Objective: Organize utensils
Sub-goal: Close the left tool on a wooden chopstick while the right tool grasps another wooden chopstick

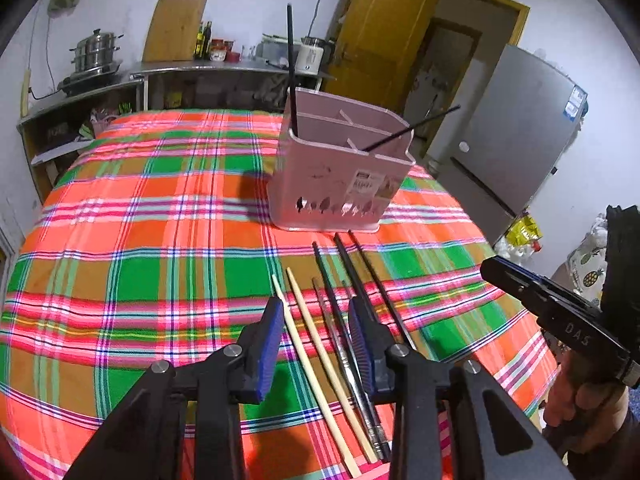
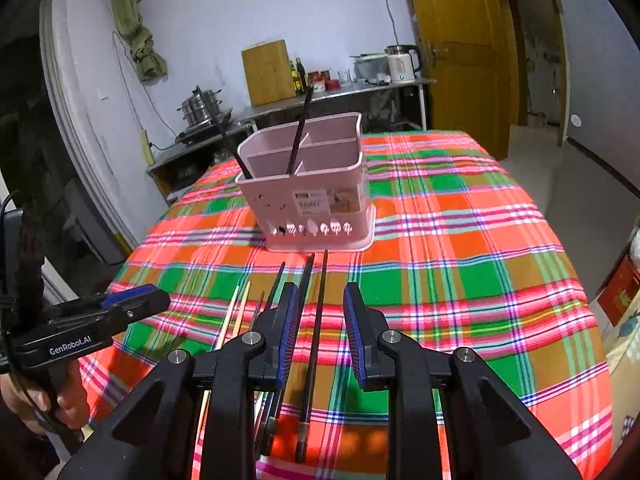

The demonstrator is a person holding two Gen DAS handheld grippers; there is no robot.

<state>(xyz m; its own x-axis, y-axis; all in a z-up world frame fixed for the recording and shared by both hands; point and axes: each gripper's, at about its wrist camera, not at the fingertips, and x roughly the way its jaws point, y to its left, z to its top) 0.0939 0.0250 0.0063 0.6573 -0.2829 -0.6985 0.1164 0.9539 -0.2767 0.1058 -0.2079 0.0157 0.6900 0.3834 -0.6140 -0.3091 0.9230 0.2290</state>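
The pink utensil holder [image 1: 340, 176] stands mid-frame on the plaid tablecloth [image 1: 140, 240], two dark chopsticks [image 1: 291, 68] already leaning inside. Below it lie loose chopsticks [image 1: 320, 360]. The left gripper [image 1: 316, 344] hovers partly open over the pale pair, gripping nothing; the right gripper [image 2: 320, 332] straddles one black chopstick [image 2: 316, 340], pads apart

Both grippers: black plastic linkage arms with round silver screws at the pivots, ribbed blue pads inside the fingers. Left gripper [image 1: 316, 344] shows white "GenRobot.AI" lettering on its black body, a blue strip on top and a black cable trailing off the back; right gripper [image 2: 320, 332] shows "DAS" on its side. Each has a black pistol-type handle wrapped by a hand [image 2: 48, 404].
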